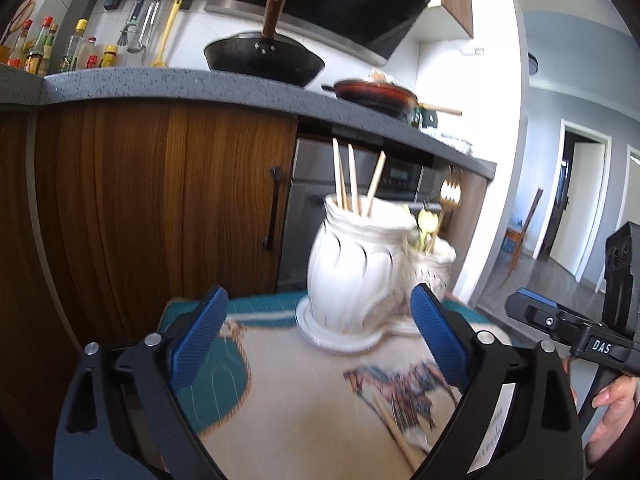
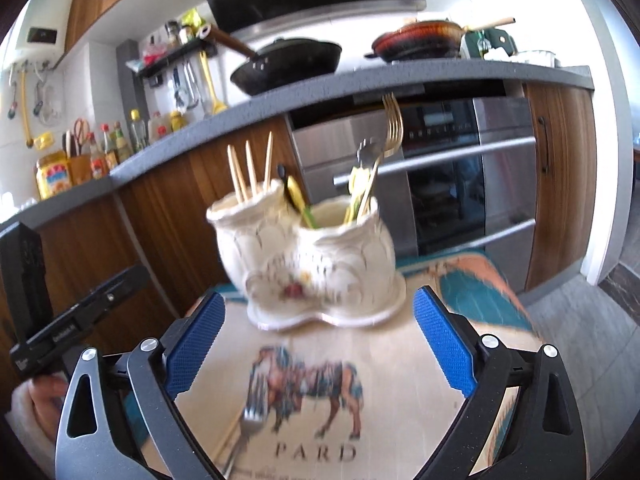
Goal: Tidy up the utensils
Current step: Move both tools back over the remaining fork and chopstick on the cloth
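Observation:
A white ceramic double-pot utensil holder stands on the far part of a small table with a printed cloth; it also shows in the left wrist view. Its left pot holds three wooden chopsticks, seen too in the left wrist view. Its right pot holds gold forks and yellow-green utensils. A silver fork and a chopstick lie on the cloth in front. My left gripper is open and empty. My right gripper is open and empty.
A grey kitchen counter with a black wok and a red pan runs behind the table. Wooden cabinets and a steel oven stand below it. Bottles line the left.

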Demonstrator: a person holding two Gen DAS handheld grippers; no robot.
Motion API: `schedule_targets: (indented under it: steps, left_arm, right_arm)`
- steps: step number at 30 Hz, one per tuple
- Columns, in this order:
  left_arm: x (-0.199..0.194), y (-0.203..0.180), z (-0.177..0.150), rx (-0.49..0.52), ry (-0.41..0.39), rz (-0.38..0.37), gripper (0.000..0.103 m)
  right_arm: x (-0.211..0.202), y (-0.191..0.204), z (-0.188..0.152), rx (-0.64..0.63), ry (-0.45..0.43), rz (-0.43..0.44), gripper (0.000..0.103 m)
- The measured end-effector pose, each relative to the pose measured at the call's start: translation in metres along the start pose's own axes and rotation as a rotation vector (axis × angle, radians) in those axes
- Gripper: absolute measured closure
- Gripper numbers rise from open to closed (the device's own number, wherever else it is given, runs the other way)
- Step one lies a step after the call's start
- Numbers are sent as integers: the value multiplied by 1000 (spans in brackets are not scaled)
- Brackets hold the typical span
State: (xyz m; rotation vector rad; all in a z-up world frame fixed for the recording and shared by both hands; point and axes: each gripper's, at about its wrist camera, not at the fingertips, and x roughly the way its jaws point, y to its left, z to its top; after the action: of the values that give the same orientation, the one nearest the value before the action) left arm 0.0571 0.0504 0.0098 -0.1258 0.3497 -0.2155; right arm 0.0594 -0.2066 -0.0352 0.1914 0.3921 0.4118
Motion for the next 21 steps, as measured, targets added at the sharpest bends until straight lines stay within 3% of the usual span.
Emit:
schedule_targets:
  steps: [5,13,16,21]
  left_arm:
    - [-5,-11,-17,20,124,-11,10]
    - [3,-39,-49,81,342,-25,10]
    - [7,-49,-61,134,410,-32,20]
    - [12,-61,-74,164,514,-81,49]
  right_arm:
    - [-7,6,-14,-31,43,-18,8]
    - [-10,-4,-24,21,74,-37,7]
    - [-5,-11,-29,48,114,-38,7]
    - [-8,-17,-28,72,100,-36,7]
